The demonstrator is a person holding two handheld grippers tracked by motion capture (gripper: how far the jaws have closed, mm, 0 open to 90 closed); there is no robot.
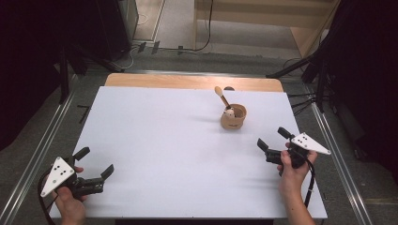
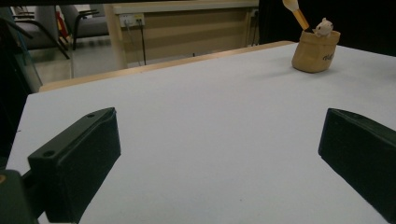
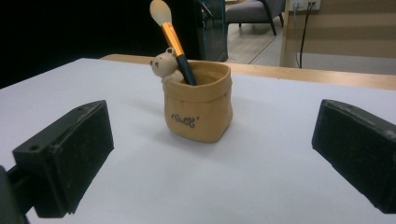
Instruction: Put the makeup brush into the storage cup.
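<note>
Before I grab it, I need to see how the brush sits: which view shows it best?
The right gripper view: the brush leans in the holder, close up. The high view shows it small; the left gripper view crops it.

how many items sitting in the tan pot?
2. A makeup brush leans out of the sack-shaped pot, bristles up. A small bear figurine peeks over the pot's rim beside the brush. Anything lower inside the pot would be hidden.

A tan sack-shaped pot stands upright on the white table, ahead of the right gripper and between its wide-apart jaws. A brush leans in it, bristles up, beside a small bear figure at its rim.
</note>
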